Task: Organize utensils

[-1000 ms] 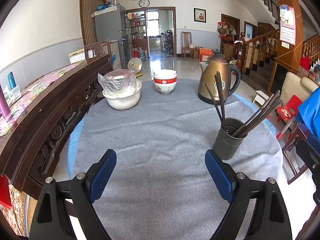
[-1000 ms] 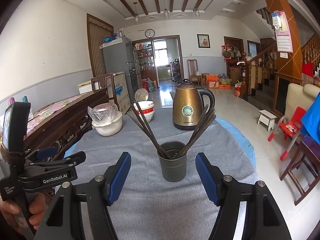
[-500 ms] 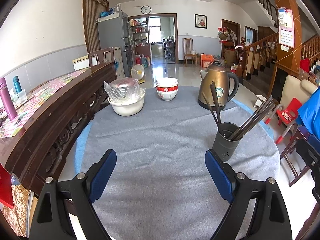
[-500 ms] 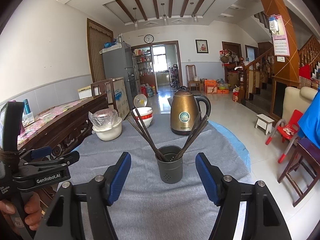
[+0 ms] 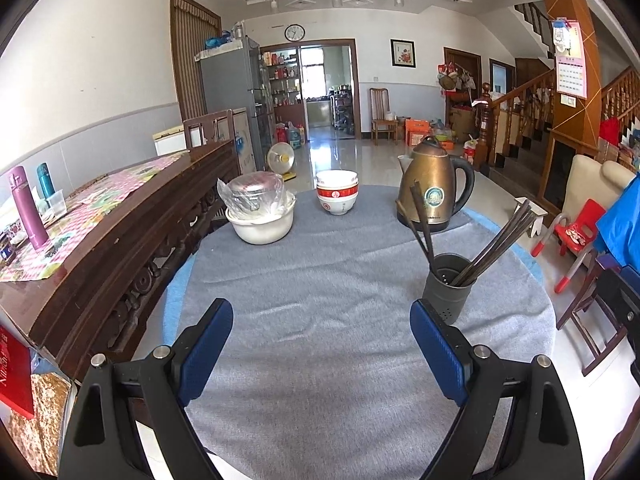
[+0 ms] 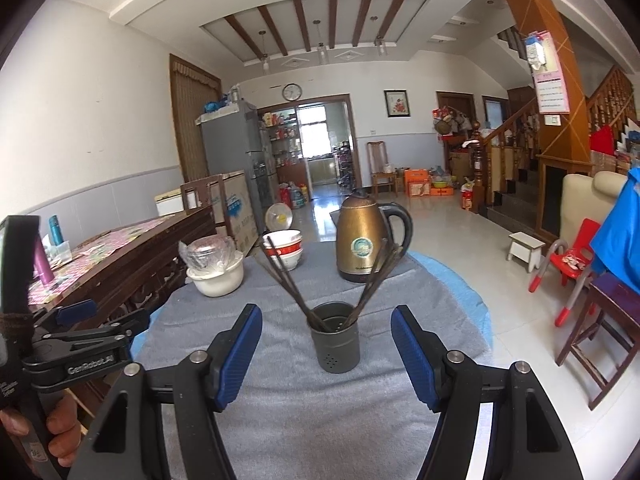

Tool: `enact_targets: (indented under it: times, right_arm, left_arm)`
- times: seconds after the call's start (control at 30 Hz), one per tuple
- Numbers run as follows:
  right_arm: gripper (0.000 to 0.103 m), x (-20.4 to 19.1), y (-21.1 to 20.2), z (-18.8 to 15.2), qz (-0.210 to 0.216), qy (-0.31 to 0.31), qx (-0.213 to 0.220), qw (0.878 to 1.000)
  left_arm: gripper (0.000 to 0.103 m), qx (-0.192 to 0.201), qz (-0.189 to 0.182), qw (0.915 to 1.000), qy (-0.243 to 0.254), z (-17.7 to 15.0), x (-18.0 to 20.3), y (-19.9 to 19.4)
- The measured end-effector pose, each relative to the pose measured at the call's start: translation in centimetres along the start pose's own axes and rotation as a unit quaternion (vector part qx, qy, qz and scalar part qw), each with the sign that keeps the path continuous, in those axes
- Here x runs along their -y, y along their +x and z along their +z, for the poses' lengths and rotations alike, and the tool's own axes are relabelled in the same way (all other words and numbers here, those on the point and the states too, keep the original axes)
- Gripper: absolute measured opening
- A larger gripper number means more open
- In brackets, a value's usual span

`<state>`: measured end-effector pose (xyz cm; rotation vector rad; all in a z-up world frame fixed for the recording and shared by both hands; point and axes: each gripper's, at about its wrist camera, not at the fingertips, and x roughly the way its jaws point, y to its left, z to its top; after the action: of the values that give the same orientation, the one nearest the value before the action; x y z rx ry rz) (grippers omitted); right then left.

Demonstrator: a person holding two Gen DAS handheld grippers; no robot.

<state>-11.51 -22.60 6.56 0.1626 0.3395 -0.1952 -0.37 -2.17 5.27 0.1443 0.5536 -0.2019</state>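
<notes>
Centrally ahead of the right gripper point(image 6: 326, 344), jaws spread wide and holding nothing, stands the dark utensil holder point(image 6: 335, 337) on the grey table mat point(image 6: 304, 420). Dark chopsticks point(image 6: 288, 280) lean out of the holder in two fans, long axes tilted up-left and up-right. The left gripper point(image 5: 320, 344), likewise released and empty, sees the holder off to its right, beyond its right finger. Behind the holder stands a bronze kettle point(image 6: 362, 250). Judged from this, the right gripper is better placed for a chopstick grasp.
</notes>
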Motion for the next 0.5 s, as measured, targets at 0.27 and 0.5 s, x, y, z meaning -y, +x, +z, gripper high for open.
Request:
enact_targets:
  times: [0.27, 0.5]
  right_arm:
    - [0.071, 0.0, -0.7, 0.7, -0.029, -0.009, -0.006, 1.0]
    - [0.073, -0.2, -1.4, 0.8, -0.031, -0.02, -0.001, 0.999]
  left_arm:
    - [0.092, 0.02, 0.006, 0.9998, 0.007, 0.2, 0.5, -2.1]
    - [0.092, 0.038, 0.012, 0.9992, 0.009, 0.7, 0.9, -3.8]
